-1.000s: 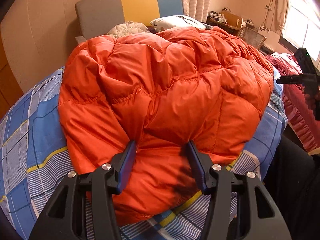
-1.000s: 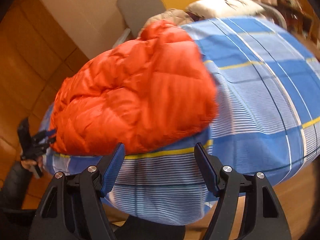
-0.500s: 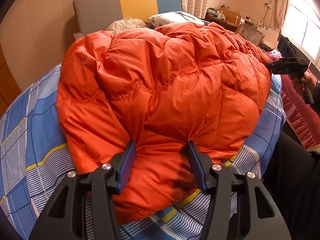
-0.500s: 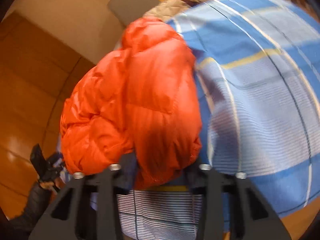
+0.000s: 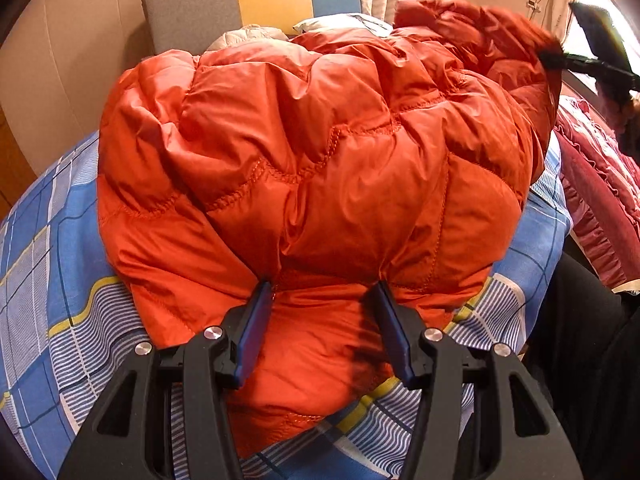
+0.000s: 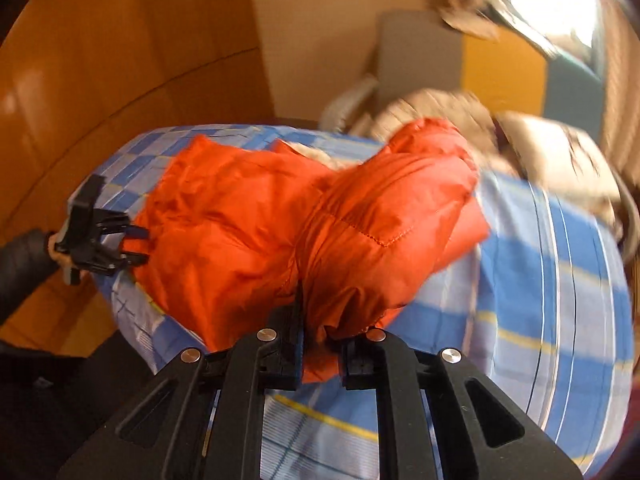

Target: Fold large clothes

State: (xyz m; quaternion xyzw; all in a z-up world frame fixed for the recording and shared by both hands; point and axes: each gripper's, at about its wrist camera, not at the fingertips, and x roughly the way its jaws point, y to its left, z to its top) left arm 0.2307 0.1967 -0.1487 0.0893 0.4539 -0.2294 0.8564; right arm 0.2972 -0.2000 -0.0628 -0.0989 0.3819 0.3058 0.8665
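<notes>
An orange quilted down jacket (image 5: 320, 168) lies bunched on the blue plaid bed sheet (image 5: 52, 280). My left gripper (image 5: 324, 300) is open, its fingers pressed down on the jacket's near hem. My right gripper (image 6: 320, 344) is shut on a fold of the jacket (image 6: 360, 240) and holds it lifted off the sheet (image 6: 540, 280). The right gripper also shows in the left wrist view (image 5: 588, 60), at the jacket's raised far right end. The left gripper shows in the right wrist view (image 6: 100, 236) at the jacket's far end.
A grey, yellow and blue headboard (image 5: 248, 4) stands at the bed's far end with a white pillow (image 5: 340, 24) and a beige garment (image 5: 248, 36). A dark red ruffled quilt (image 5: 600, 200) lies to the right. Wooden wall panels (image 6: 120, 60) are beside the bed.
My right gripper moved in, closed on the jacket's edge and lifted it up. My left gripper stayed open on the near hem.
</notes>
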